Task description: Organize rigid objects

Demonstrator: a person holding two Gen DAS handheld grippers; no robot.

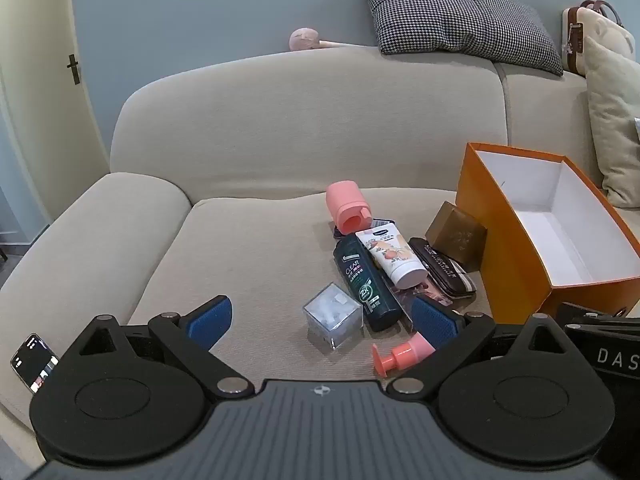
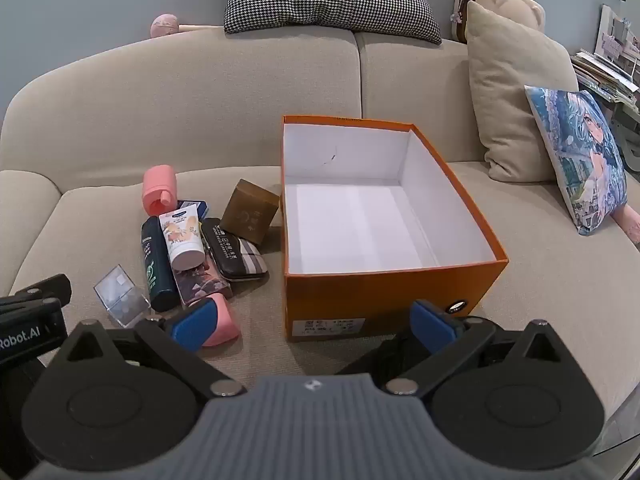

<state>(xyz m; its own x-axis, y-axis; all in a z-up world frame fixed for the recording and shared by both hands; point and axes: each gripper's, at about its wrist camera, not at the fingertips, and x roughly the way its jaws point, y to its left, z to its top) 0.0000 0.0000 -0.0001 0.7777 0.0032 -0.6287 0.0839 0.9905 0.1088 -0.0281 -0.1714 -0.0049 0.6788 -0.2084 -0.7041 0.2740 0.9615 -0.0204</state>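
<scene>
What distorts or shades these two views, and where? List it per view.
Left wrist view: fisheye bends the sofa backrest into an arc, with dark vignette corners; focus is sharp on the dark green shampoo bottle. Right wrist view: same bowing; the orange box casts a soft shadow on the cushion, its white inside evenly lit without glare.

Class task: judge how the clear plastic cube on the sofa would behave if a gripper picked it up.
The clear plastic cube looks rigid with flat faces, so it should not roll. Its smooth walls may prove slippery between pads. It seems light, probably thin-walled, so a hard squeeze might crack it.
</scene>
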